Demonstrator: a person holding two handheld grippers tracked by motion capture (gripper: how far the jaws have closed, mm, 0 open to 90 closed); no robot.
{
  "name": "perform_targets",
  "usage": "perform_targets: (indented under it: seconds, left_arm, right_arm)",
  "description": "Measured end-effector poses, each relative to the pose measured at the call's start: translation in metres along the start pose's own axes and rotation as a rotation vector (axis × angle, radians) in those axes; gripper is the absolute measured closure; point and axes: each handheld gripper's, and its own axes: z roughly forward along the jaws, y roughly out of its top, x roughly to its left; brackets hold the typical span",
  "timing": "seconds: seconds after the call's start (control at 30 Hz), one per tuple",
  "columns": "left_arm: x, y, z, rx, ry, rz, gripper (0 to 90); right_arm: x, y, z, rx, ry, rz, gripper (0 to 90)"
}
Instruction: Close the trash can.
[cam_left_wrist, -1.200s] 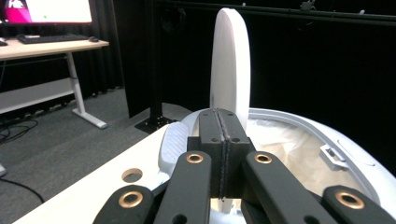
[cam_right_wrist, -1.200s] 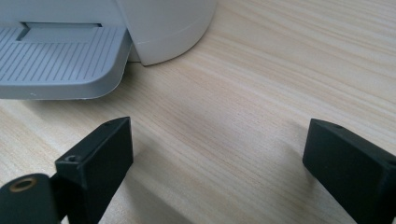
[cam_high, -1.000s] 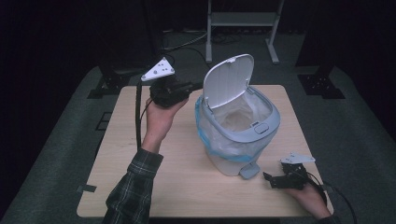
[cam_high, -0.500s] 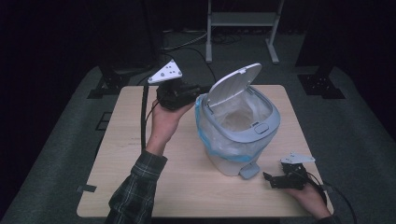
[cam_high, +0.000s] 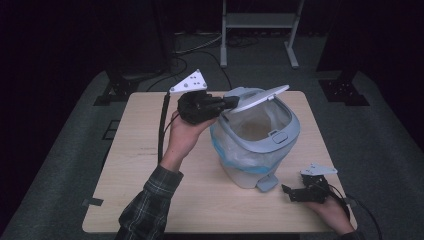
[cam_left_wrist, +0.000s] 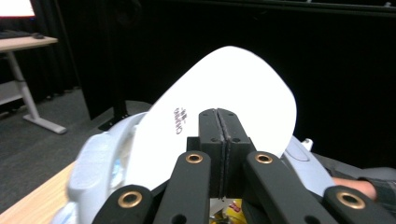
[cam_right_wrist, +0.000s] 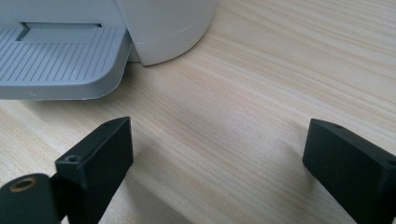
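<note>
Left gripper (cam_high: 227, 102): jaws pressing together against the white oval plastic lid (cam_left_wrist: 224, 88), holding nothing.
Right gripper (cam_right_wrist: 219, 154): resting wide open, empty, on bare light wooden table (cam_high: 145, 165) near the grey pedal (cam_right_wrist: 56, 60).

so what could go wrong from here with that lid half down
1. The left gripper pushes the white lid with shut jaws rather than gripping it, so the lid could slip off and drop shut.
2. The blue bag liner drapes over the pedal bin's rim; the closing lid may pinch it.
3. The right gripper lies open on the table, away from the bin, so the bin might slide.
</note>
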Motion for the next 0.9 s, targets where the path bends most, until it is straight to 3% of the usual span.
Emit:
perform_targets:
  seconds: [0.43, 0.9]
  left_arm:
    - [-0.015, -0.002, 0.026, 0.076, -0.066, 0.029, 89.7]
    - [-0.024, -0.003, 0.047, 0.146, -0.098, 0.04, 89.7]
  right_arm:
    - [0.0, 0.0, 0.0, 0.0, 0.0, 0.0, 7.4]
    - [0.0, 0.0, 0.0, 0.0, 0.0, 0.0, 7.4]
